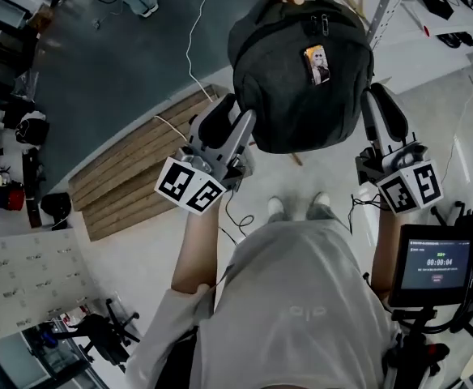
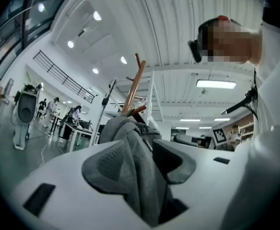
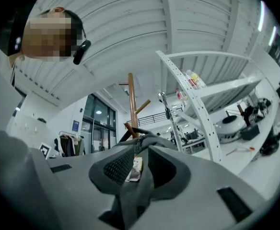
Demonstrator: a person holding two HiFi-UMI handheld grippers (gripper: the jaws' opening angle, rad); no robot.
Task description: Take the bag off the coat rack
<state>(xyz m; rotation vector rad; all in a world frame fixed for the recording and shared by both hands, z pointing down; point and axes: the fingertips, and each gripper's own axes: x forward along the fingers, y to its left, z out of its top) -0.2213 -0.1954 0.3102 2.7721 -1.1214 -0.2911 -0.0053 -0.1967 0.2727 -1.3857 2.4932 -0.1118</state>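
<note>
A dark grey backpack [image 1: 301,79] with a small picture tag [image 1: 317,63] hangs in front of me, and its top lies against the wooden coat rack [image 2: 135,85] [image 3: 131,99]. My left gripper [image 1: 235,118] is at the bag's left side. In the left gripper view a fold of grey bag fabric [image 2: 130,147] lies between the jaws of the left gripper [image 2: 142,164], against one pad and with a gap to the other. My right gripper [image 1: 376,108] is at the bag's right side. In its own view the right gripper [image 3: 140,166] has its jaws close around a narrow strip of fabric [image 3: 147,140].
Wooden planks [image 1: 131,168] lie on the floor to the left, with a white cable [image 1: 192,39] running past them. A white perforated shelf upright [image 1: 390,2] [image 3: 197,109] stands right of the rack. A small screen [image 1: 437,266] sits low on the right. The person's shoes [image 1: 297,207] are below the bag.
</note>
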